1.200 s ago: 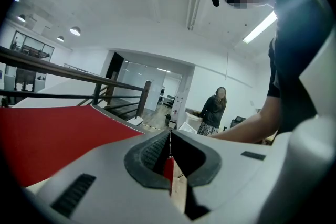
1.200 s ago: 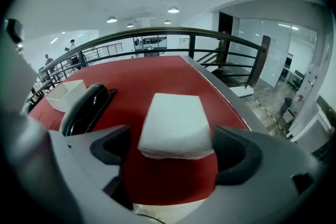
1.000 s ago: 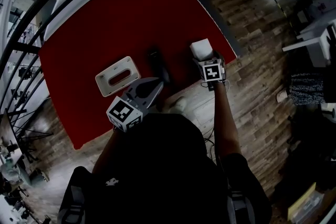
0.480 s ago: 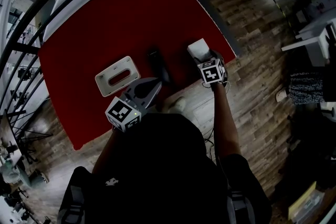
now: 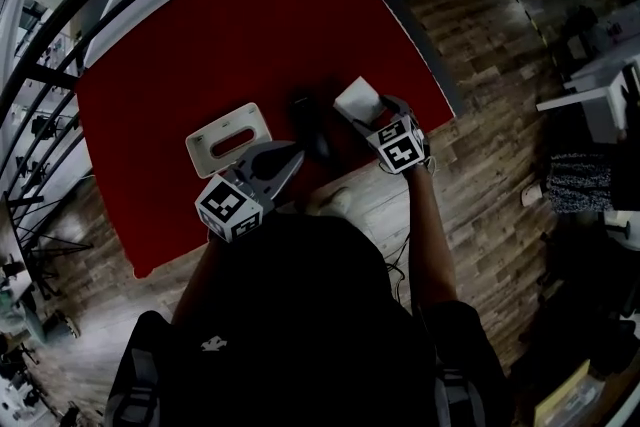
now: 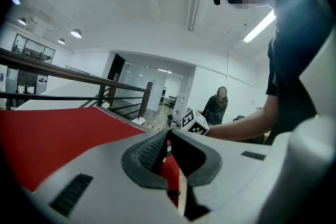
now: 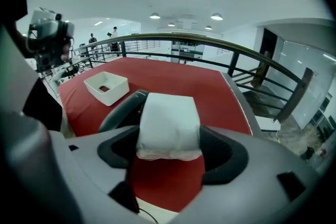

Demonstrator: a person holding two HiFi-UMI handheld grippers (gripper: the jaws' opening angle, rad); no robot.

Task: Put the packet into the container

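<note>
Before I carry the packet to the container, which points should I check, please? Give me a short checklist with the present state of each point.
1. Grip: the jaws of the right gripper have just been closing and press on the packet from both sides: ok.
2. Opening of the container faces up: ok.
3. Room inside the container: cannot tell.
4. Free way: a dark object lies on the table between packet and container, so probably carry above it: not ok.
5. Left gripper, shut and empty, reaches close to the container; clearance: cannot tell.
</note>
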